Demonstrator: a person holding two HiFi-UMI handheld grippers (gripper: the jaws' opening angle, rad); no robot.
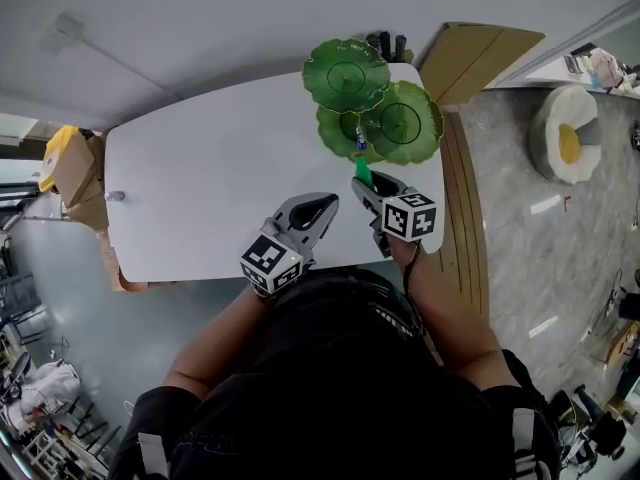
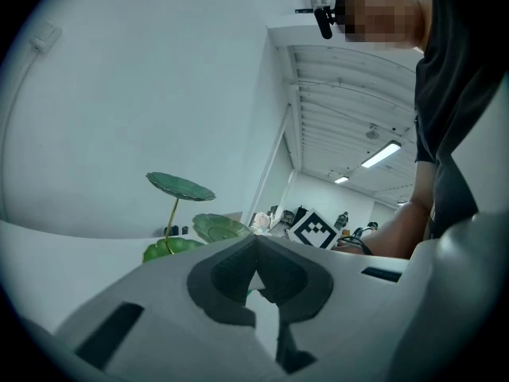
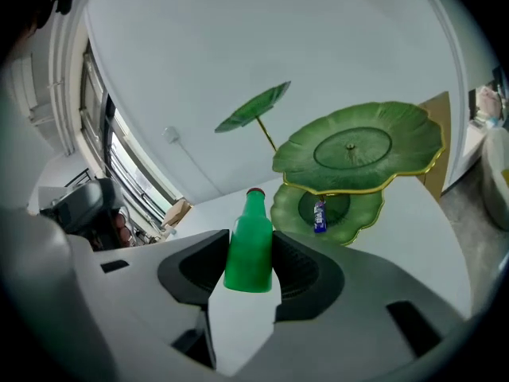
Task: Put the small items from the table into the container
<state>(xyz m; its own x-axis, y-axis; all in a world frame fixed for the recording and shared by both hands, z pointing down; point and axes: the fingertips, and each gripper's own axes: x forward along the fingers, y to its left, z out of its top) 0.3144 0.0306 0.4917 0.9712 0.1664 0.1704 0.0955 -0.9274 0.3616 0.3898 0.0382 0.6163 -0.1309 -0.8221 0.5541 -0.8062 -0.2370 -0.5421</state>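
1. Nearest us: left gripper (image 1: 322, 208), jaws closed together on nothing, over the near edge of the white table (image 1: 190, 178). We judge it idle, kept clear of the other hand's work.

2. Beside it: right gripper (image 3: 250, 265), clamped on a green bottle (image 3: 250, 249) by the body, with the red-capped neck pointing forward at the stand. Gripping the wide body leaves the neck free, which we think suits laying the bottle into a tray.

3. Just beyond the bottle: the container, a green leaf stand (image 3: 398, 146) of three trays on thin gold stems. The lowest tray (image 3: 358, 209) already holds a small blue packet (image 3: 320, 216). The bottle is in the air just short of that tray, not yet in it.

4. Farthest: a brown box (image 1: 75, 168) off the table's left end, and a cardboard sheet (image 1: 480, 58) behind the stand.
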